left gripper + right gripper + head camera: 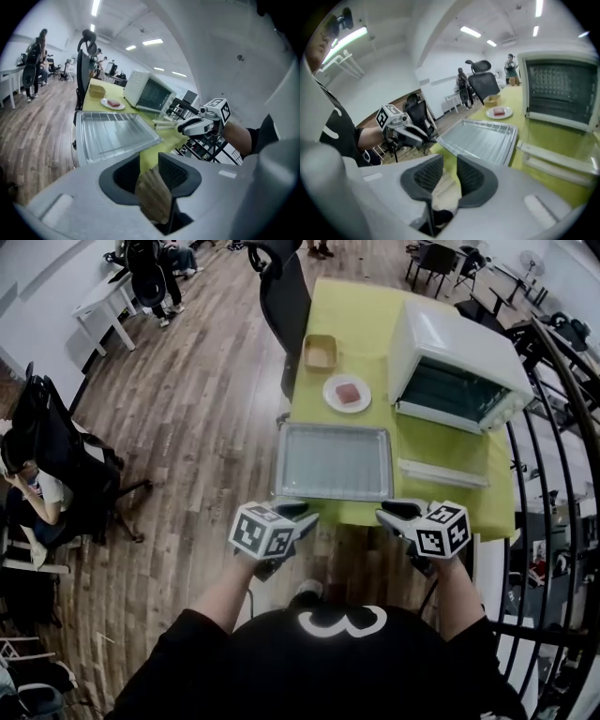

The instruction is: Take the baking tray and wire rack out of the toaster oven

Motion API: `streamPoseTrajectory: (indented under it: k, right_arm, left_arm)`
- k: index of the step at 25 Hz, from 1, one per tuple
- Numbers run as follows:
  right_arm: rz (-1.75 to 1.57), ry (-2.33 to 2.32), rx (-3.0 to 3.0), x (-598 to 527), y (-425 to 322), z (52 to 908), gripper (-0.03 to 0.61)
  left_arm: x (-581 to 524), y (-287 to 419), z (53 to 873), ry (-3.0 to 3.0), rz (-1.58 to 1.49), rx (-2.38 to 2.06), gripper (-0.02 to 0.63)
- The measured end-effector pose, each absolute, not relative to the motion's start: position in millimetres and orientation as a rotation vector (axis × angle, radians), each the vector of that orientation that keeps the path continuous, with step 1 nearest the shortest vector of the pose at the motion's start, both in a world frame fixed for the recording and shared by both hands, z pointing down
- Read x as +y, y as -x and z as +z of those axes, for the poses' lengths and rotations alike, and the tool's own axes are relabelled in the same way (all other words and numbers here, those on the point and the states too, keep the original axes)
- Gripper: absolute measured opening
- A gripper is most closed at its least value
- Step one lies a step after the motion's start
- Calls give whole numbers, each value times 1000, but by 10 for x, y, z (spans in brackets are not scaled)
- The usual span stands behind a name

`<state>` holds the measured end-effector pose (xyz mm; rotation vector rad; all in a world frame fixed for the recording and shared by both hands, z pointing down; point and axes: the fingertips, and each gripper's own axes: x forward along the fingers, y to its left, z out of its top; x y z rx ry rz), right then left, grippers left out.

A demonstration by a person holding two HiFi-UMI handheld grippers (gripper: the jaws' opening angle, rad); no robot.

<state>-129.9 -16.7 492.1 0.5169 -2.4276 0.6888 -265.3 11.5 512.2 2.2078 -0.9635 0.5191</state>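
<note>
The silver baking tray lies on the green table near its front edge, and thin wire rack bars show inside it. Behind it to the right stands the white toaster oven with its glass door folded down. Both grippers hang off the table's front edge, close to my body. My left gripper is below the tray's left corner, my right gripper below its right corner. In the left gripper view the jaws stand slightly apart and hold nothing. The right gripper's jaws are likewise parted and hold nothing.
A white plate with a red piece and a small tan box sit at the table's far left. A black office chair stands behind the table. Metal railing runs along the right. People sit at desks on the left.
</note>
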Motion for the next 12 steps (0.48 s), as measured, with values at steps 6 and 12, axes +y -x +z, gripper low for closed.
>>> streamPoseTrajectory:
  k: [6,12]
  right_arm:
    - [535,-598,-2766,352,1250,3894,3]
    - [369,-681,-2955,1055,1013,3223,3]
  left_arm:
    - [552,2199,4103,-2370,284,-1077,71]
    - [1306,1790,3368,-2497,125,-1091,14]
